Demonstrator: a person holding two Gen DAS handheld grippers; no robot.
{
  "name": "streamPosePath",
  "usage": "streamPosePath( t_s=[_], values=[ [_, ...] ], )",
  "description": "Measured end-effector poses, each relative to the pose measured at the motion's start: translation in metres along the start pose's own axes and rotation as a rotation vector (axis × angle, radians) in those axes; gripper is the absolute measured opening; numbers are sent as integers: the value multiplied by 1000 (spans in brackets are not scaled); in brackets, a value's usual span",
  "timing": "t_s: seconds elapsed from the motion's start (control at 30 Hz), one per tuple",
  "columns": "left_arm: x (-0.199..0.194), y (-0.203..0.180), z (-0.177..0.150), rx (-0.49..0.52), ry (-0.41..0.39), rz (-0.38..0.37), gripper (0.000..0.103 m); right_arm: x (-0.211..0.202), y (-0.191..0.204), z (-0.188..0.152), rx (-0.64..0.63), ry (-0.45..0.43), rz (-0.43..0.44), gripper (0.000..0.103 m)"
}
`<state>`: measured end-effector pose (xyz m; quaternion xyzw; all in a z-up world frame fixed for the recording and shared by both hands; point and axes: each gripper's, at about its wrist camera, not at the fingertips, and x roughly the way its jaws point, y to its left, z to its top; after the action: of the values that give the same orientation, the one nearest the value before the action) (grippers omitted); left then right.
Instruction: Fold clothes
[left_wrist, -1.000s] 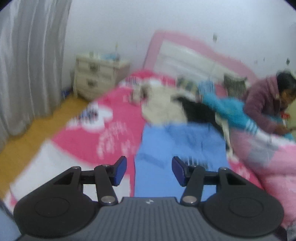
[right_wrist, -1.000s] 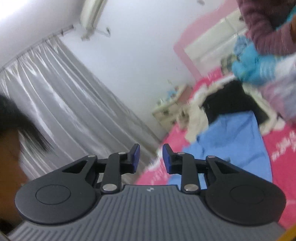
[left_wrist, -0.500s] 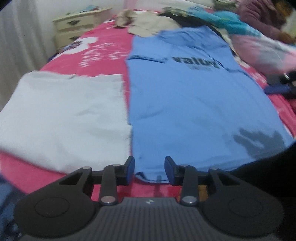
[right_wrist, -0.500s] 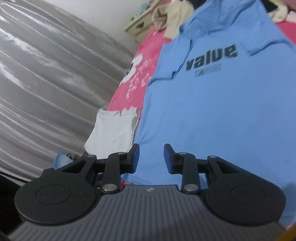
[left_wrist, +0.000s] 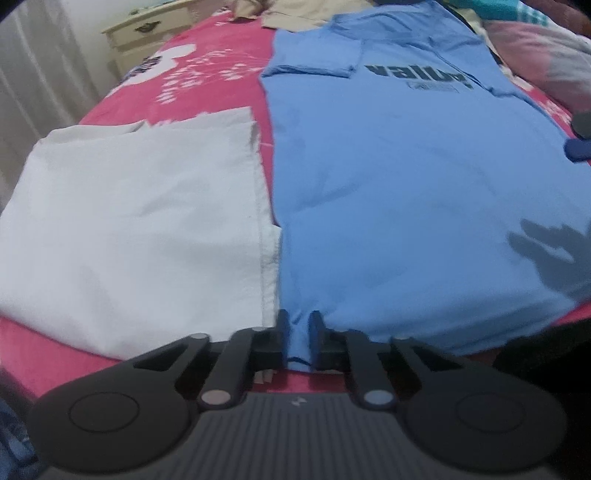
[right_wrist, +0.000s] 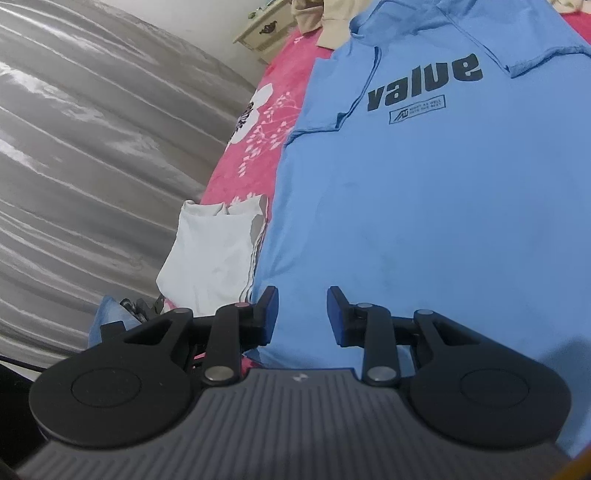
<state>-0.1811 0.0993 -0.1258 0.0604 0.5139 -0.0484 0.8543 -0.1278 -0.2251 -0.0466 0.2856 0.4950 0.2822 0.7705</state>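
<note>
My left tool (left_wrist: 297, 334), which a second ago stood spread above the bed (left_wrist: 207, 77), has dropped to the near hem of the blue T-shirt (left_wrist: 406, 192) at the bottom centre of its frame and now pinches a fold of that hem. The shirt lies flat, print up, filling the middle and right of both views, just beside the folded white garment (left_wrist: 140, 229) on the left. My right tool (right_wrist: 301, 314) has swung down from the curtain (right_wrist: 92, 147) to hover over the shirt's lower edge, its fingers spread with nothing gripped.
</note>
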Motion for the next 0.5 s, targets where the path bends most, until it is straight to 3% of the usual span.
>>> streamPosePath(
  t_s=[0.17,0.33,0.5],
  values=[
    [-19,8,-1,-72,-94,-32,2,2,3,5,-15,5,-5,29],
    [-40,10,-5,-126,-205,-259,2,0,6,14,-32,-7,-2,29],
    [-40,-4,3,-101,-260,-376,2,7,2,16,-4,-4,-14,29]
  ],
)
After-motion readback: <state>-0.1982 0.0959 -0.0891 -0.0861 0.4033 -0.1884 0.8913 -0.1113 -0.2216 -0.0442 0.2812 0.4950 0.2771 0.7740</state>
